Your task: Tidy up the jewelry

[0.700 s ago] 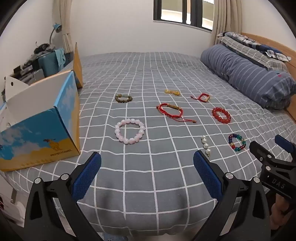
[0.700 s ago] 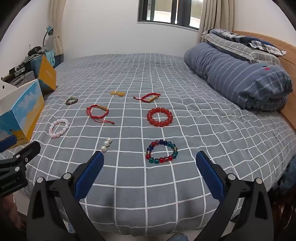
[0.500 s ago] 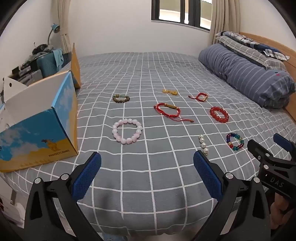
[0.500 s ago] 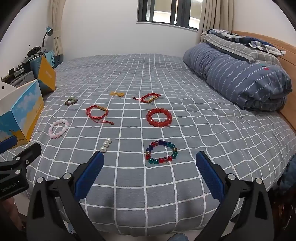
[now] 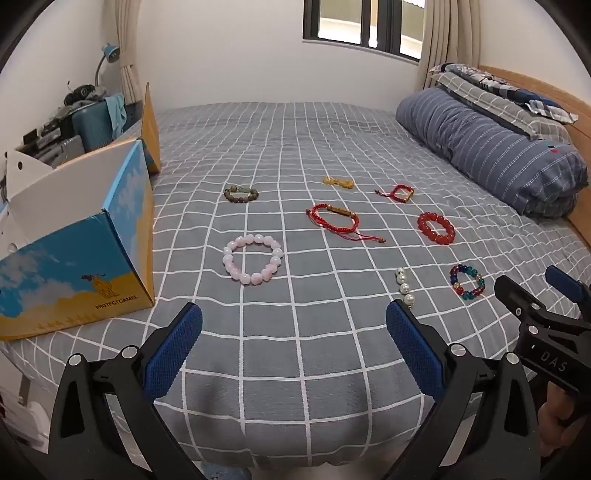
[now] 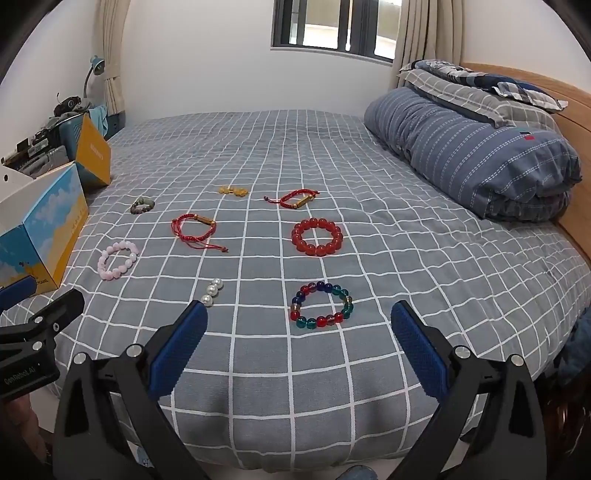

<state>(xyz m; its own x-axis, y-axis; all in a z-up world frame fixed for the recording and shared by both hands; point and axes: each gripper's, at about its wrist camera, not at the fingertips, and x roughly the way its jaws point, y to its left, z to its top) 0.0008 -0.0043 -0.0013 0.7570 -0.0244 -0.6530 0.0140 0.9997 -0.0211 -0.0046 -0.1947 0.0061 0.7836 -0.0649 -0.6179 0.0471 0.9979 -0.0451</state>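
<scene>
Eight jewelry pieces on bed, two gaping claws

Rolled striped duvet lies beside plaid pillows below the window

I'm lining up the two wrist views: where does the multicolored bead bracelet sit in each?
Left wrist: multicolored bead bracelet at far right, beside the right gripper.
Right wrist: centre, just ahead of the open fingers.
Shared landmark: red bead bracelet, directly beyond it in both.

Home bedroom (bed, pillows)
</scene>
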